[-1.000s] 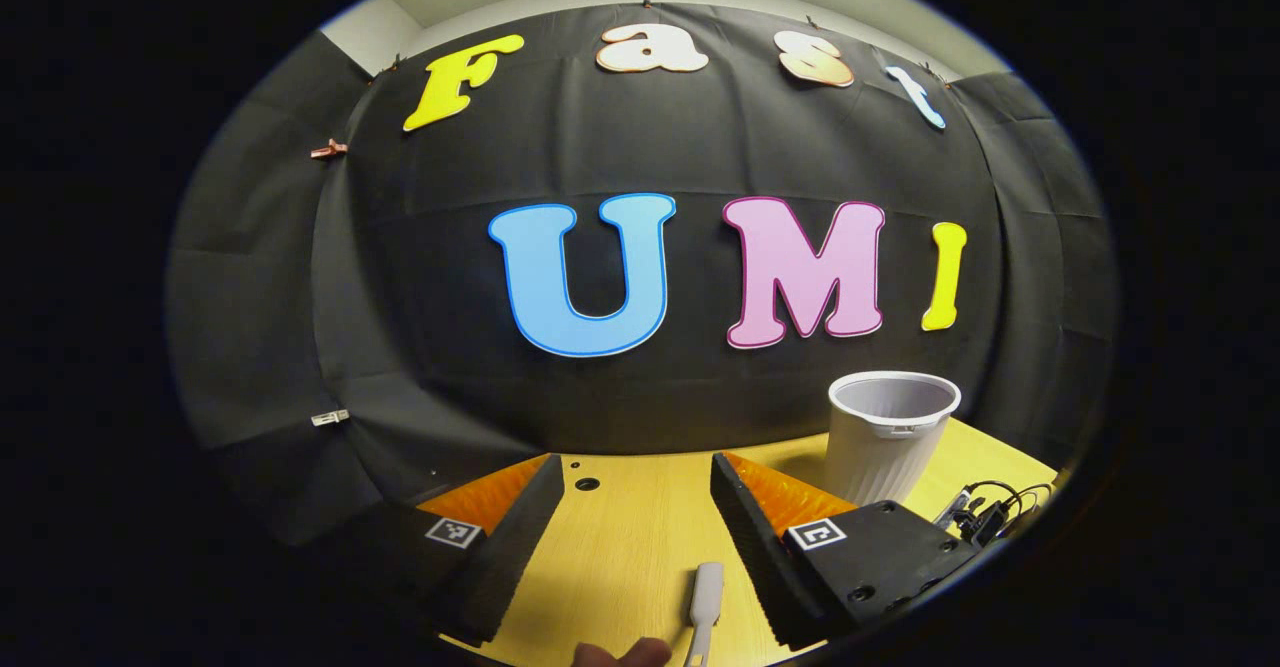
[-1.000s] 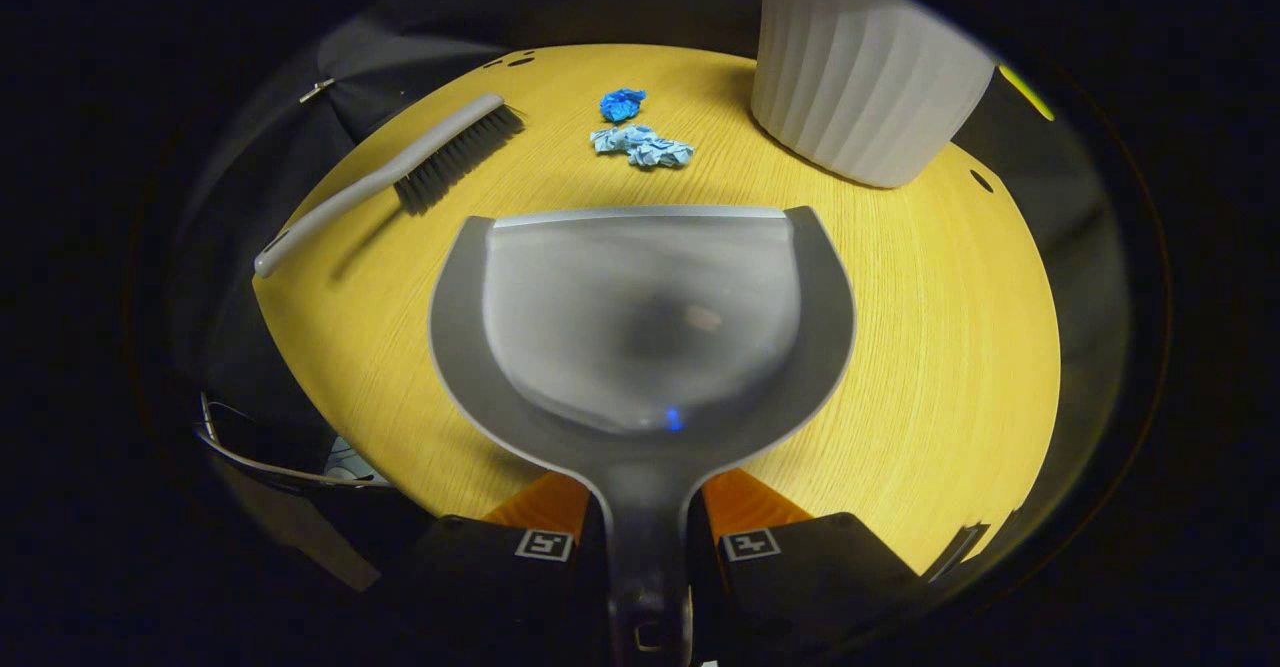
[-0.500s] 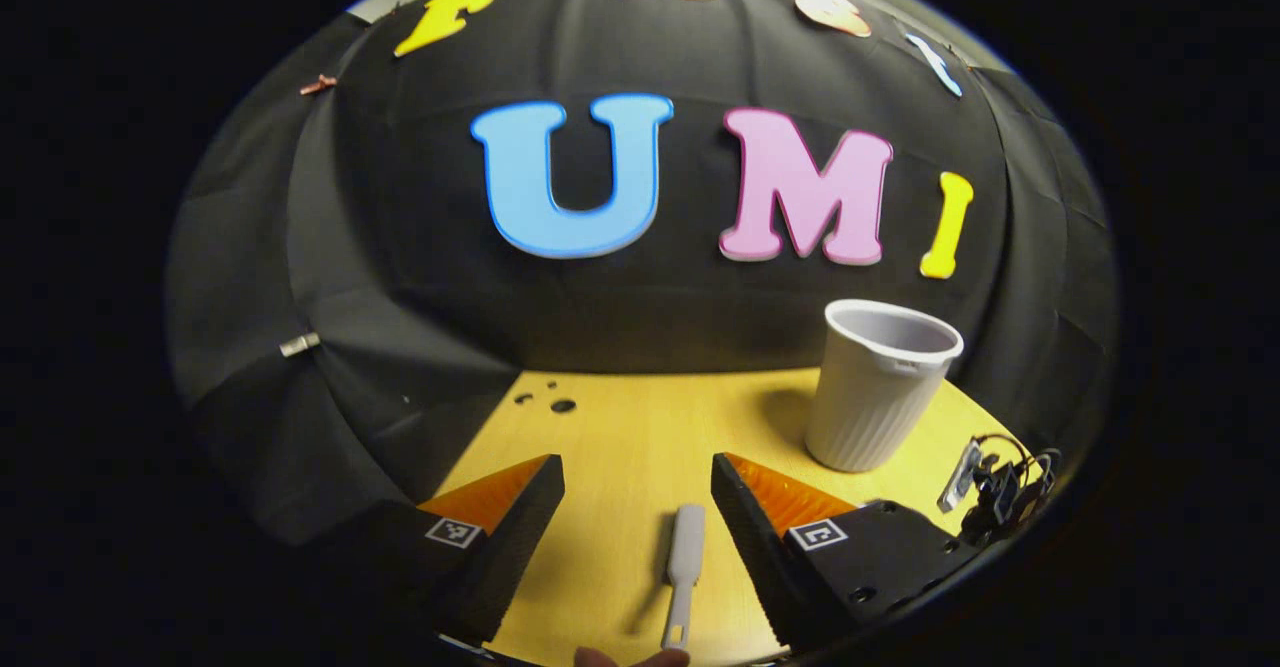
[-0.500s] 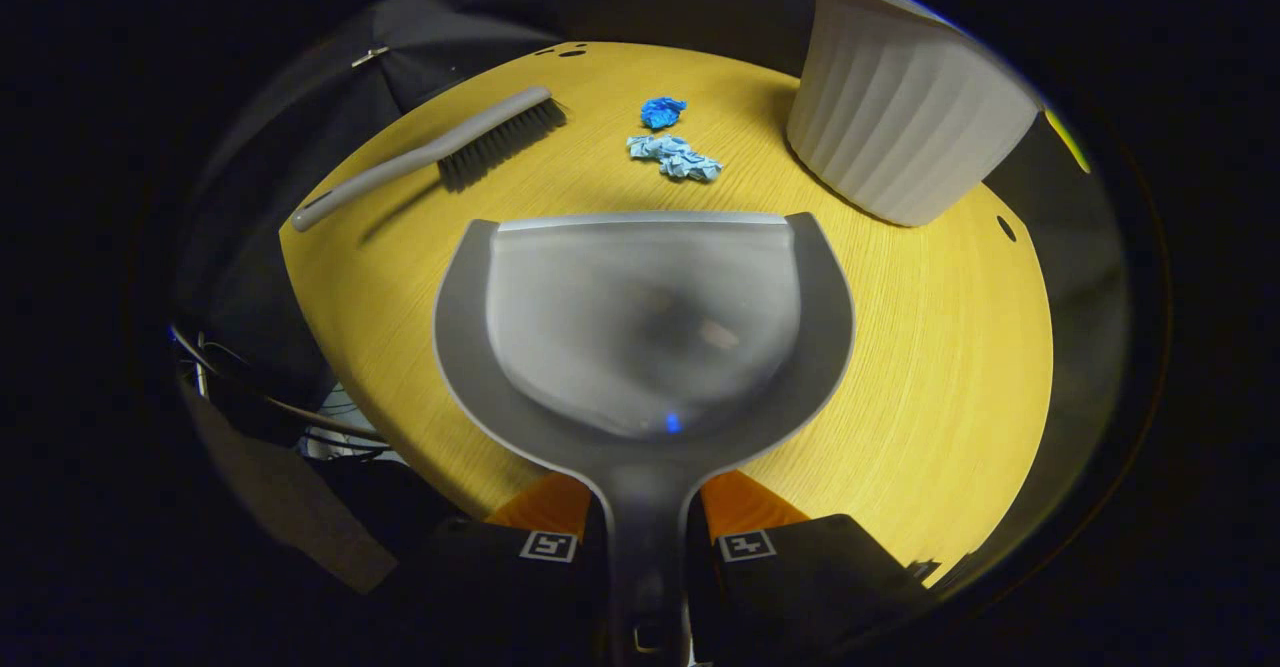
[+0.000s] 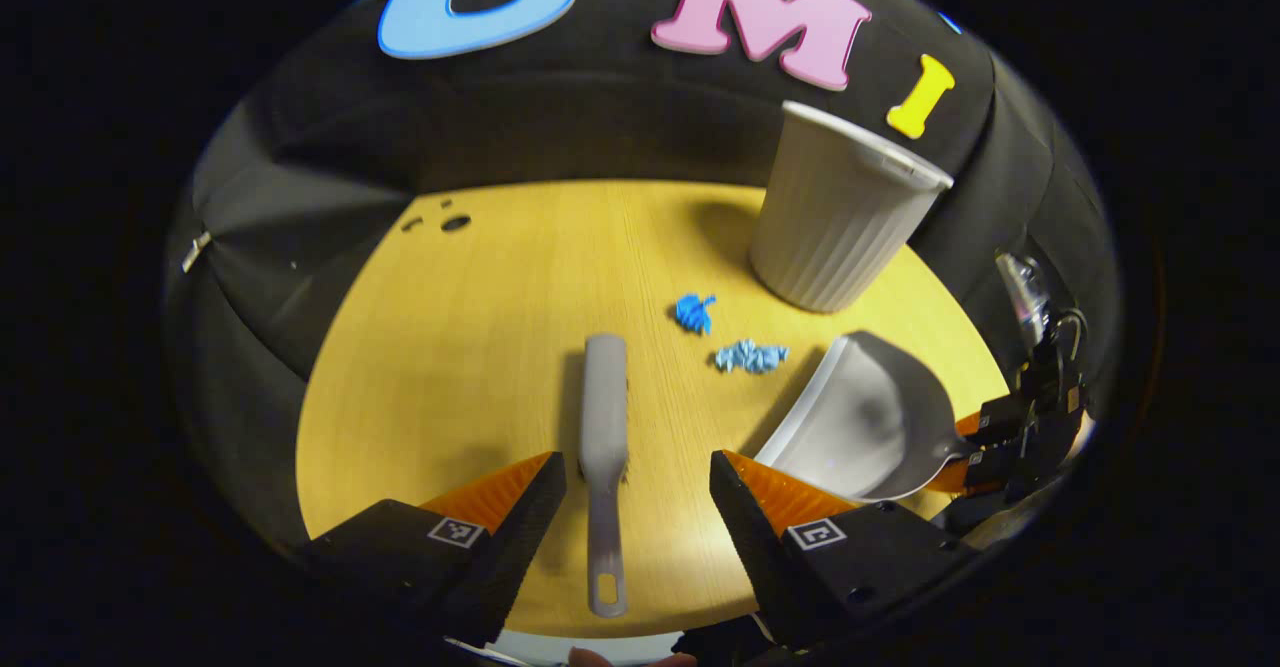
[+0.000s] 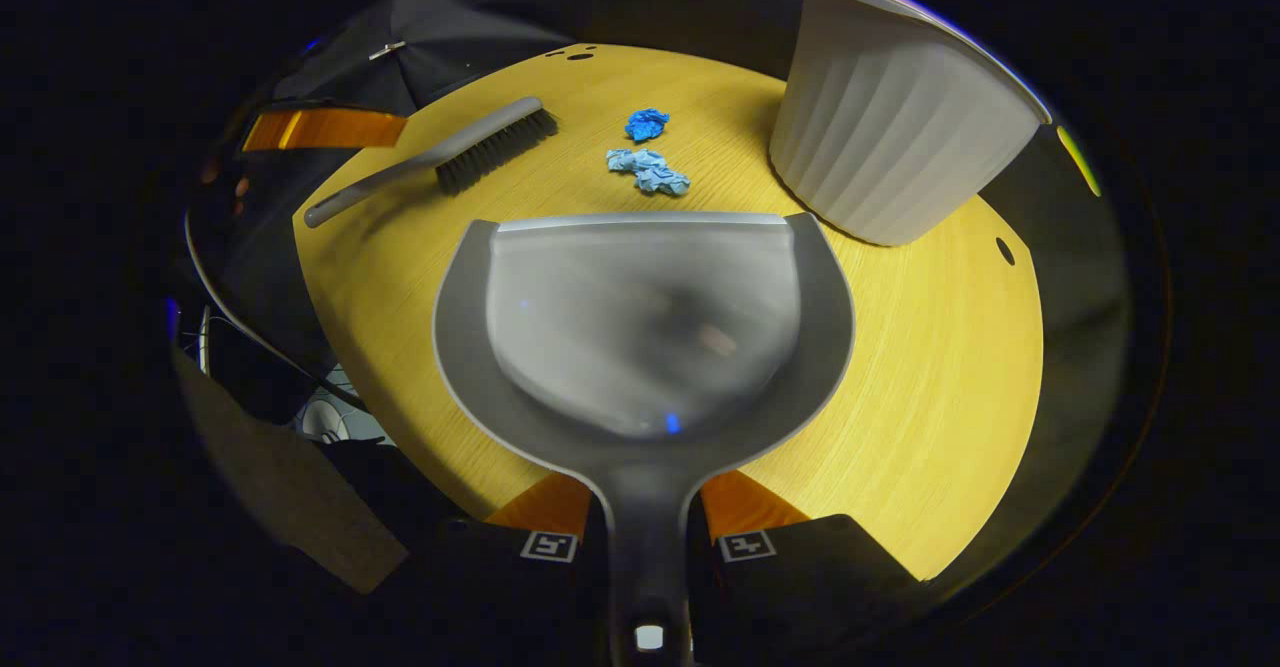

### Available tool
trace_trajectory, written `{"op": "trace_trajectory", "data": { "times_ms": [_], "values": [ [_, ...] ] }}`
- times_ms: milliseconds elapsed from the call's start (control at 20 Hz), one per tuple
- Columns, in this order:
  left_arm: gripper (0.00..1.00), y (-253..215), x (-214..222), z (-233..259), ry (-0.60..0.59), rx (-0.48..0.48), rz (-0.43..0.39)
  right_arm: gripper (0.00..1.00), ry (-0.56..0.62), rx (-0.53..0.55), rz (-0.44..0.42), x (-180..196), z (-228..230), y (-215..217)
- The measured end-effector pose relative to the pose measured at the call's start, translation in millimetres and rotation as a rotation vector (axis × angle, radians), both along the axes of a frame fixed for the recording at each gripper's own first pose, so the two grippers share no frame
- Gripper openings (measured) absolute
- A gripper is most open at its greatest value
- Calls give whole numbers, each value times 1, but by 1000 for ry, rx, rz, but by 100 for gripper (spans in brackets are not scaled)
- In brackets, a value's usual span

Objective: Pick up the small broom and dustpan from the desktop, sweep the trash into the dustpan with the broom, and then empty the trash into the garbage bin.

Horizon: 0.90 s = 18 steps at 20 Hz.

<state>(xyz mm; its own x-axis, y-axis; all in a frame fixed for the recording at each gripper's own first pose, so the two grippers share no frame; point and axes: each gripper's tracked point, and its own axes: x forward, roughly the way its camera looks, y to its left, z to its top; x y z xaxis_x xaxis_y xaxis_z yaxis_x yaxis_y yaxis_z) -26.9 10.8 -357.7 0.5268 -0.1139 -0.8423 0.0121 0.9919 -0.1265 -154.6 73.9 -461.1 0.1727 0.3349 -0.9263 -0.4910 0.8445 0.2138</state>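
A grey small broom (image 5: 603, 437) lies flat on the yellow desktop (image 5: 450, 347), bristles away from me. Its handle runs between the fingers of my open left gripper (image 5: 637, 469), which hovers just above it without touching. My right gripper (image 6: 643, 507) is shut on the handle of the grey dustpan (image 6: 640, 317), whose lip faces two blue crumpled paper scraps (image 6: 646, 124) (image 6: 648, 169). In the left gripper view the dustpan (image 5: 860, 417) sits right of the scraps (image 5: 750, 355). In the right gripper view the broom (image 6: 440, 159) lies at the far left, with a finger of the left gripper (image 6: 320, 129) over its handle end.
A white ribbed garbage bin (image 5: 835, 212) stands upright at the back right of the desktop, close behind the scraps, and looms at the upper right in the right gripper view (image 6: 890, 137). Cables (image 5: 1040, 377) hang off the right edge. Small holes (image 5: 455, 222) mark the far left corner.
My left gripper has tipped down from the wall toward the desktop and moved over the broom handle, staying open. The right gripper keeps the dustpan almost still.
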Motion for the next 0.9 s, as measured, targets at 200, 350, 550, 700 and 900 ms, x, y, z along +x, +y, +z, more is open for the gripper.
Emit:
{"op": "trace_trajectory", "data": {
  "times_ms": [200, 350, 550, 700, 900],
  "values": [
    [92, 7, -15, -37, 152, 43, 15, 36, -7, 0, -6, 3, -1, -6],
    [87, 11, -16, -57, 208, 80, 8, 36, -5, 2, -5, 4, -4, -6],
    [83, 10, -20, -72, 273, 90, -16, 36, -5, 12, -13, 7, -5, -7],
    [75, 10, -17, -78, 285, 92, -7, 36, 1, 11, -22, 7, -5, -9],
    [64, 11, -13, -86, 301, 107, -15, 36, 5, 8, -31, 8, -7, -14]
  ]
}}
